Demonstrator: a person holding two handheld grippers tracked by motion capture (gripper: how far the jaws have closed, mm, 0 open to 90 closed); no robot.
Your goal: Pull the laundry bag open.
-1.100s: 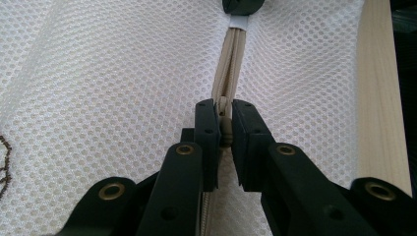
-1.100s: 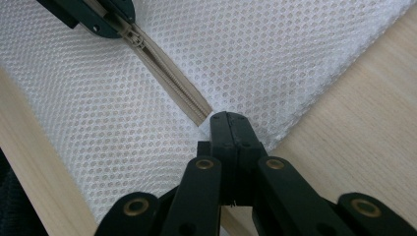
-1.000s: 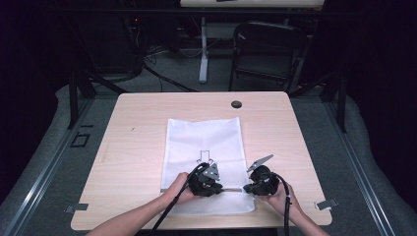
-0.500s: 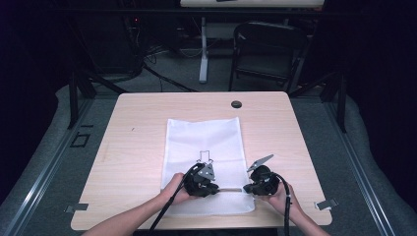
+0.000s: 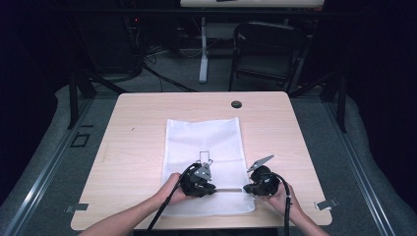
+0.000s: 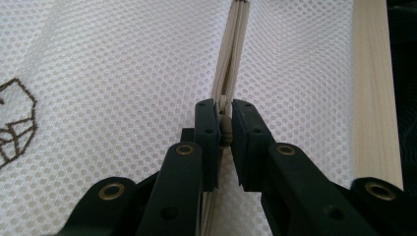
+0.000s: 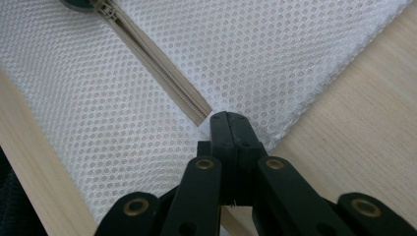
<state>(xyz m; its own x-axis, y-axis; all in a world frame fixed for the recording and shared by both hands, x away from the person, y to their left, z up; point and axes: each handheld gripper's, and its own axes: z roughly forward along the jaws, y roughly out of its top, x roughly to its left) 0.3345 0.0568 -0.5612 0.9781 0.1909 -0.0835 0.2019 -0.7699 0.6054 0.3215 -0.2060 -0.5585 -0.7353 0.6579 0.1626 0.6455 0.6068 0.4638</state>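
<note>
Your left claw (image 6: pixel 224 129) is clamped on the zipper pull (image 6: pixel 225 132) of the white mesh bag (image 5: pixel 204 147), near the bag's front edge. Your right claw (image 7: pixel 230 129) is closed tight on the bag's corner, at the end of the beige zipper (image 7: pixel 162 78); whether it pinches the tape or just the mesh is hard to judge. The zipper runs taut between your two claws. The bag lies flat on the worktop (image 5: pixel 137 128), lengthwise away from you. A dark grommet (image 5: pixel 236 104) sits near the far edge.
</note>
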